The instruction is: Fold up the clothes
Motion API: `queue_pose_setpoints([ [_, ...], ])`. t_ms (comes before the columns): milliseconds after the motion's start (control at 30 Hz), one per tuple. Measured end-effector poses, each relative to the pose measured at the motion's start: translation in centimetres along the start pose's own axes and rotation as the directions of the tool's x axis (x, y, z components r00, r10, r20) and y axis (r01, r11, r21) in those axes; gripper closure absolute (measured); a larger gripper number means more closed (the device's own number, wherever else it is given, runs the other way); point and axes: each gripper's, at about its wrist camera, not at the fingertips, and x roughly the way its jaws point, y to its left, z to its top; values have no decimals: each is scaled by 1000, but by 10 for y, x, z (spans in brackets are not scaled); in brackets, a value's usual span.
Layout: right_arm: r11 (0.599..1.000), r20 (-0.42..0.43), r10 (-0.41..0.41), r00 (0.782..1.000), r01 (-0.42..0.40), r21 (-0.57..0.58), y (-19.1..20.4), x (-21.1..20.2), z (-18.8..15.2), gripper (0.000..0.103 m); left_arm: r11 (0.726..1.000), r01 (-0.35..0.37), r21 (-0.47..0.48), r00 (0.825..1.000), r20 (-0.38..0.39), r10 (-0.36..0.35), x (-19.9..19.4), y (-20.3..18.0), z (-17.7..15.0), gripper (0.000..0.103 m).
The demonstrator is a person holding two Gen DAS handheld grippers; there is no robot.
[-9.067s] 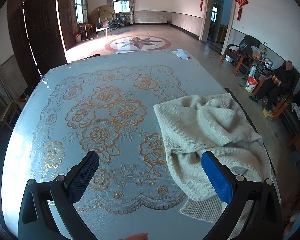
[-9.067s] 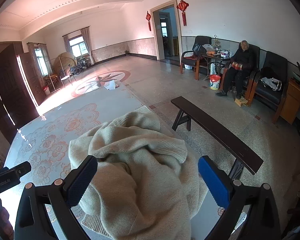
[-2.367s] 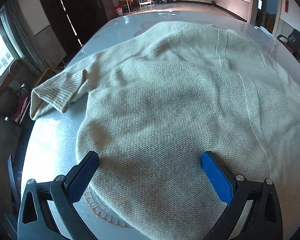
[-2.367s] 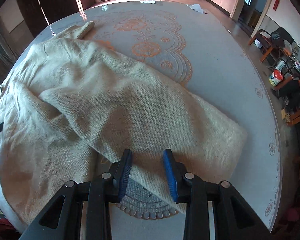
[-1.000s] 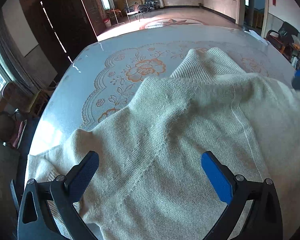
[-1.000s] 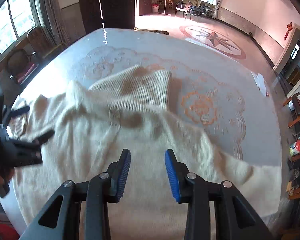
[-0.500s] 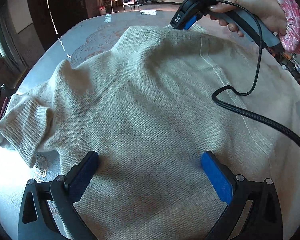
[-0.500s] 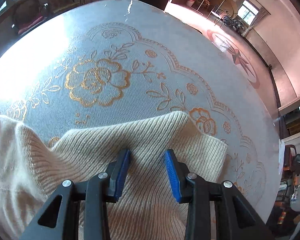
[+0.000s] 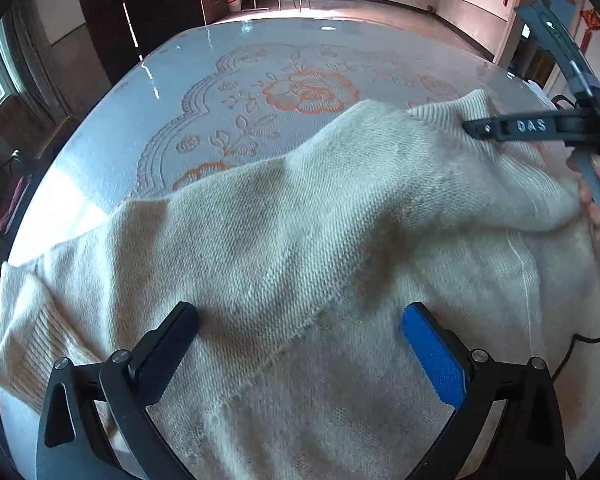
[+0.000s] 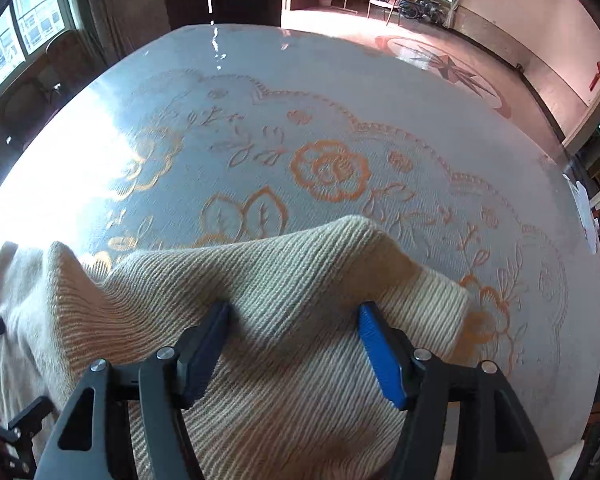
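Right wrist view: your right claw [image 10: 294, 344] is opening, ribbed hem of the sweater [image 10: 260, 280] slack between its jaws. Left claw [image 9: 300, 344] stands wide, empty, above the sweater's body on the bench [image 9: 204, 92]. One fold laid; squaring remains.

So the sweater [image 9: 300, 248] is a cream knit, kinda chunky, spread over the near part of the table and not flat at all. A sleeve lies folded across the body, running toward the right, and its ribbed cuff [image 10: 300, 276] ends up humped on the floral cloth. The other ribbed cuff [image 9: 24, 344] flops at the left edge. A seam shows along the right side.
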Motion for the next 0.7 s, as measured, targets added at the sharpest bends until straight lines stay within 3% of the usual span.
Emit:
queue_pose_setpoints([
  [67, 994, 74, -109, 991, 109, 9, -7, 9, 31, 41, 1000, 5, -9, 1000, 25, -5, 1, 2, 1, 0],
  [167, 980, 200, -196, 960, 185, 76, -24, -3, 61, 44, 1000, 16, 11, 997, 81, -16, -2, 5, -8, 0],
  [233, 990, 205, -88, 975, 63, 126, -36, -12, 66, 44, 1000, 18, 18, 992, 128, -20, -5, 6, -17, 0],
  [300, 992, 144, 26, 989, -43, 114, -35, -14, 58, 44, 1000, 13, 13, 989, 145, -14, -6, 6, -21, 0],
  [433, 999, -6, 14, 1000, -14, -36, -21, -9, 10, 44, 1000, 13, 3, 990, 143, -13, -7, 5, -23, 0],
  [533, 996, -80, 75, 994, -79, -49, -19, -16, -45, 42, 1000, 22, 14, 991, 135, -24, -11, 0, -31, 0],
  [600, 992, -80, 85, 993, -92, -82, -13, -30, -80, 40, 999, 34, 33, 993, 114, -38, -16, -4, -36, 0],
  [700, 984, -149, 121, 981, -138, -113, -8, -47, -111, 41, 995, 76, 59, 995, 63, -80, -24, -1, -39, 0],
])
